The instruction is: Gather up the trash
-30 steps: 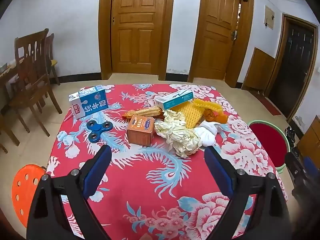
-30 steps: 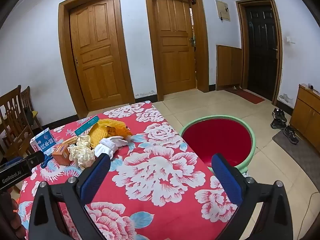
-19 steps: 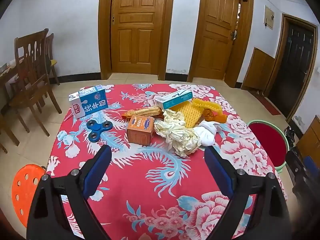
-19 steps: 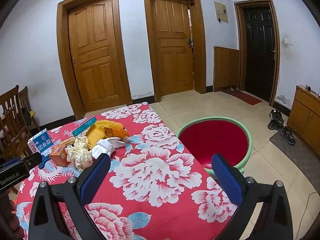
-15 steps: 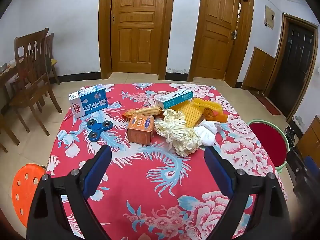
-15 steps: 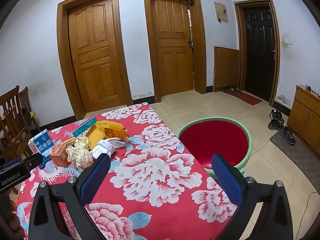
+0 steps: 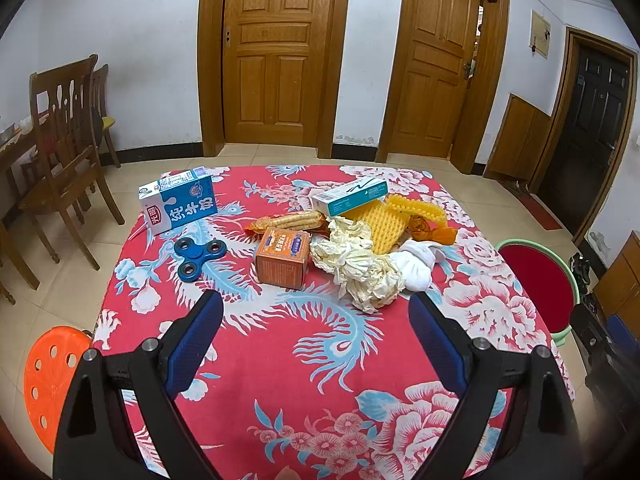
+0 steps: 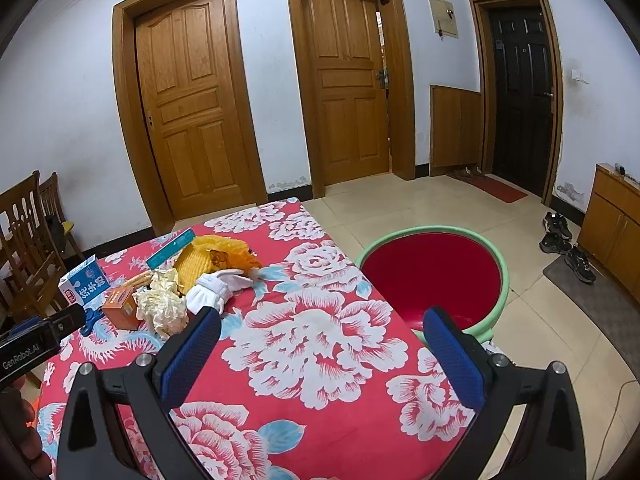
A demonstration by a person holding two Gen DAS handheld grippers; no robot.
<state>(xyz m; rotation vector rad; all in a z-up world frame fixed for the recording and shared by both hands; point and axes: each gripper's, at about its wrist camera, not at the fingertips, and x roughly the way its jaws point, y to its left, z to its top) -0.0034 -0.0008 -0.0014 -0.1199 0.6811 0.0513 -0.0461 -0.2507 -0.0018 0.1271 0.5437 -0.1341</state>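
Note:
On the red floral tablecloth (image 7: 280, 352) lies a pile of trash: crumpled cream paper (image 7: 360, 268), an orange box (image 7: 283, 257), a white cloth (image 7: 418, 262), a yellow foam net (image 7: 386, 218), a teal-white carton (image 7: 349, 196), a snack wrapper (image 7: 290, 221), a blue milk carton (image 7: 178, 205). My left gripper (image 7: 316, 332) hangs open over the near cloth, short of the pile. My right gripper (image 8: 320, 340) is open over the table's right side, the crumpled paper (image 8: 162, 308) to its left. A red basin with a green rim (image 8: 434, 276) stands on the floor beside the table.
A blue fidget spinner (image 7: 199, 254) lies left of the orange box. An orange stool (image 7: 50, 376) stands at the table's left corner, wooden chairs (image 7: 64, 140) further left. Shoes (image 8: 564, 248) and a cabinet (image 8: 612, 220) are at the right wall. Three doors are behind.
The right wrist view has shifted slightly, the basin and table sitting a little lower and nearer. The left gripper has barely moved. Both stay open and empty.

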